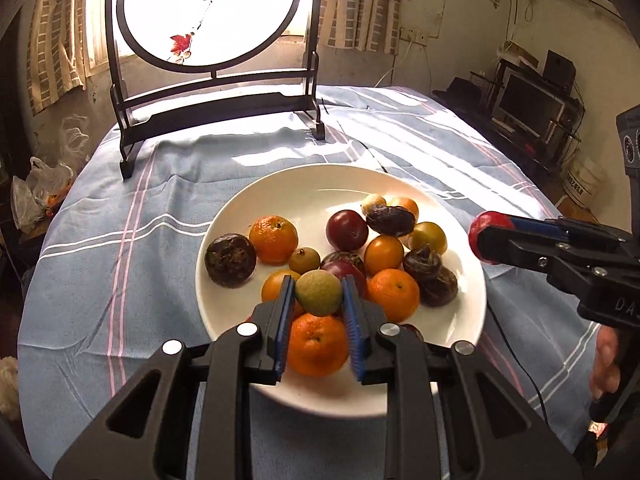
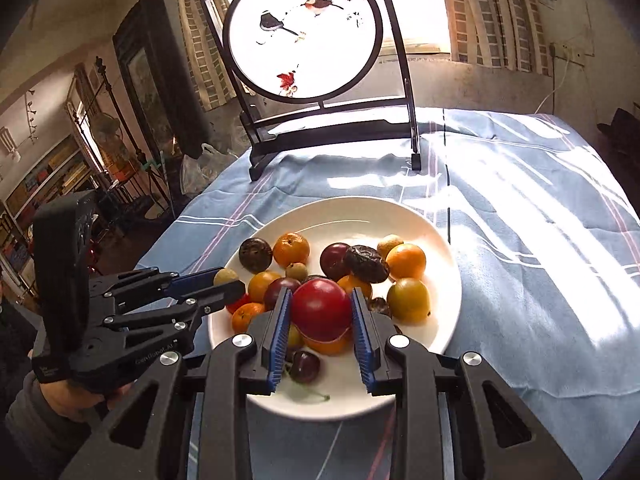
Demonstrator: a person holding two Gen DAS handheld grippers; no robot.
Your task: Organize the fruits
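Observation:
A white plate (image 1: 304, 184) on the blue cloth holds several fruits: tangerines (image 1: 273, 239), dark plums (image 1: 346, 230) and brown water chestnuts (image 1: 230, 260). My left gripper (image 1: 319, 294) is shut on a small greenish-brown longan (image 1: 319, 293) and holds it above the plate's near side; it also shows in the right wrist view (image 2: 226, 280). My right gripper (image 2: 321, 312) is shut on a red plum (image 2: 321, 311) above the plate (image 2: 444, 240). In the left wrist view the right gripper (image 1: 486, 242) is at the plate's right rim with the red plum (image 1: 482, 224).
A black-framed round painted screen (image 1: 208, 12) stands at the back of the table. The blue striped tablecloth (image 1: 120, 248) covers the round table. A cherry (image 2: 305, 366) lies at the plate's near edge. A dark cable (image 1: 516, 344) runs over the cloth at right.

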